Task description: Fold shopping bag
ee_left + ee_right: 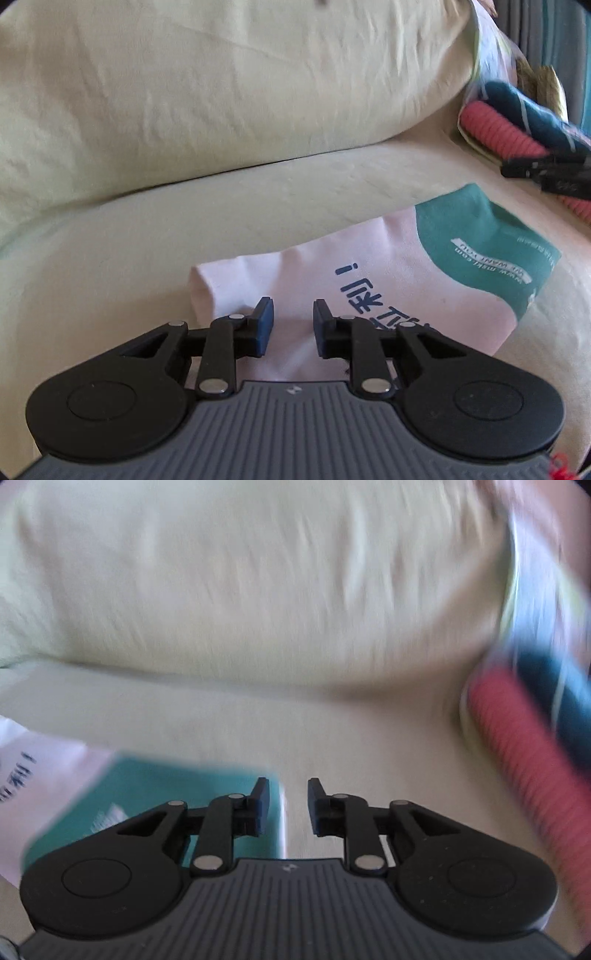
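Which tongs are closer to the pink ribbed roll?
Right. The right tongs sit at the bag's teal edge, nearer the pink ribbed roll; the left tongs hover over the bag's white end.

Bag [369, 288] on sofa seat [147, 240]

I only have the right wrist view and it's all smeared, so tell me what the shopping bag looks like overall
Observer: In the left wrist view the shopping bag lies flat on the cream sofa seat as a compact folded rectangle, white with a teal corner.
Operator: Is the left gripper holding it?
Observer: No. The left gripper is open, its jaws apart over the bag's white end with nothing between them.
Operator: What's that pink thing on my right?
Observer: The left view shows it sharply: a pink ribbed roll beside dark teal fabric, at the seat's far right, apart from the bag.
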### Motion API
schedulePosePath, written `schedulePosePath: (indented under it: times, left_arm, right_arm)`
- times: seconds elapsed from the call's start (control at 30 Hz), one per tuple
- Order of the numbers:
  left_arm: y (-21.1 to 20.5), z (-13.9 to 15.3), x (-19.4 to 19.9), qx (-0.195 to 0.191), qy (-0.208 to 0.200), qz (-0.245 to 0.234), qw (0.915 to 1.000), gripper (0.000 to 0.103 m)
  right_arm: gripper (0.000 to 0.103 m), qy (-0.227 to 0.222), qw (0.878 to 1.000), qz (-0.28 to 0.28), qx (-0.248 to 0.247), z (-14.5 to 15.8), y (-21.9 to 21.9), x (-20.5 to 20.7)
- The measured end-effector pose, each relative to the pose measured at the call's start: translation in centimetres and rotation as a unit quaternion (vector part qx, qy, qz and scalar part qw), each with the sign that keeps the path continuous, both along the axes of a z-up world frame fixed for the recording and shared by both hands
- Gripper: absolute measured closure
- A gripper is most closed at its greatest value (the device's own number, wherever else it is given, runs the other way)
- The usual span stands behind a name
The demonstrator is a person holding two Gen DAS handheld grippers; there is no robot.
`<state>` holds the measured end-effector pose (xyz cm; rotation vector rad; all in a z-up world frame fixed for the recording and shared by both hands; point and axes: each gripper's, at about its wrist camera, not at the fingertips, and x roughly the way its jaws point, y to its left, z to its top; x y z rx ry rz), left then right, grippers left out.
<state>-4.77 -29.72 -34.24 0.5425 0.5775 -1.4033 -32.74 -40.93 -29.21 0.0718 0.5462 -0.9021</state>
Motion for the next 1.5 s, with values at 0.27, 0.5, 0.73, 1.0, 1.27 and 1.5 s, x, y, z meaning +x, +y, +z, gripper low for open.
schedulePosePath:
  times: [0.27,0.5,0.73,1.0,1.27,1.5]
  left_arm:
    - [-2.1,-0.2,0.1,0.023,-0.029,0.017,0.9992,0.079]
    - [-2.8,1.3,-0.4,0.032,0.025,0.106,0.9935,0.081]
    - [1.6,2.6,-3.2,0.031,0.075,0.147,0.9858,0.081]
    - [3.0,0.8,-3.3,0.045,0.074,0.172,0.9813,0.096]
    - [3.7,4.2,-5.9,0.055,0.049,0.185,0.9800,0.079]
    - [8.1,6.3,-10.8,0.073,0.042,0.195,0.9772,0.063]
  right_arm:
    - [0.085,0.056,0.998,0.008,0.038,-5.8,-2.0,4.8]
    - [0.079,0.042,0.995,-0.062,0.071,-4.6,-4.9,3.0]
    - [0.079,-0.028,0.996,-0.005,0.087,-1.5,2.6,1.2]
    - [0.078,0.021,0.995,-0.012,0.098,-5.9,4.3,-0.1]
    - [0.074,-0.010,0.988,-0.088,0.123,-2.7,1.6,-2.8]
    - [0.052,-0.044,0.984,-0.071,0.160,-0.6,8.8,-5.2]
